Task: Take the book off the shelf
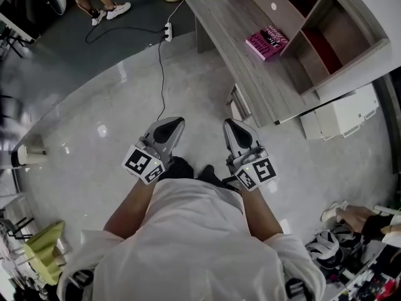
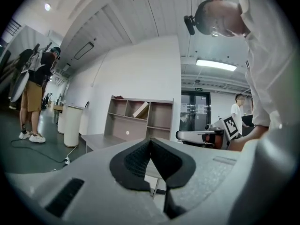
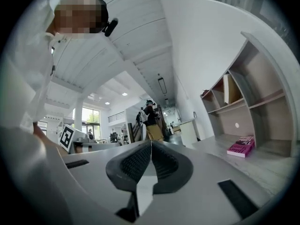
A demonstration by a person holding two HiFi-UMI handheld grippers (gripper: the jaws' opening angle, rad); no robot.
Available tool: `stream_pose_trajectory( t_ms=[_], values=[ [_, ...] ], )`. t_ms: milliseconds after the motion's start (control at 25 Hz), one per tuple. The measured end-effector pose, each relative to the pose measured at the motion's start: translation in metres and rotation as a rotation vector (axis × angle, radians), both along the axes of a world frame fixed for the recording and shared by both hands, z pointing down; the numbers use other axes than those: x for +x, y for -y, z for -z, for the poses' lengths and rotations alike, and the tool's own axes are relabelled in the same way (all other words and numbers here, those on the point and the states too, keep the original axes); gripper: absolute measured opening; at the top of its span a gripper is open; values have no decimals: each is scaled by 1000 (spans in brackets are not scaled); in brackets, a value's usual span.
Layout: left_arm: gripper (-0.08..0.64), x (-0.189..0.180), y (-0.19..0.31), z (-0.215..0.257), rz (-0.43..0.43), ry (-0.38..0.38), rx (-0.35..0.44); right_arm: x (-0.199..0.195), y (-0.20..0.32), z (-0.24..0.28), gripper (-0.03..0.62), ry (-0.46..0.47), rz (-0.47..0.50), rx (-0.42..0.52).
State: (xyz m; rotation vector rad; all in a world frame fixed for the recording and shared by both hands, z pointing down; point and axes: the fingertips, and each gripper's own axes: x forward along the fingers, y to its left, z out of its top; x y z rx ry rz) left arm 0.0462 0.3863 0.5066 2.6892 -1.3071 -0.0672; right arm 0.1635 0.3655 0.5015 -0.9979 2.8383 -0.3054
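Seemingly idle; judged either pre-reach or finished.

Head view: left gripper [image 1: 169,128] and right gripper [image 1: 235,130] held low by the body, well apart from the desk [image 1: 229,24]. A pink book [image 1: 267,41] lies flat on the desk just beside the shelf [image 1: 351,58].

Left gripper view: jaws pressed together, empty. A leaning book [image 2: 140,109] sits in an upper compartment.

Right gripper view: jaws pressed together, empty.

Next, probably: step closer, spread one claw, pinch the leaning book.

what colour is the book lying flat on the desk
Magenta pink book with pale lettering; shows best in the head view.
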Motion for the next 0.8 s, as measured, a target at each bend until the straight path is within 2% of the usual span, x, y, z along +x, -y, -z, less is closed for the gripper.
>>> stream_pose_trajectory(
  t_ms=[160,360,640,800],
  values=[
    [14,-10,5,-7,-12,-7,-12,-16,8,-10,15,-3,30,-25],
    [14,-30,41,-25,-2,-72,-61,-36,42,-16,15,21,31,-59],
    [14,-66,125,-26,-32,-86,-48,-63,118,-14,15,-32,-69,-48],
    [14,-97,180,-24,-64,-119,-41,-100,154,-19,15,-62,-41,-71]
  ],
)
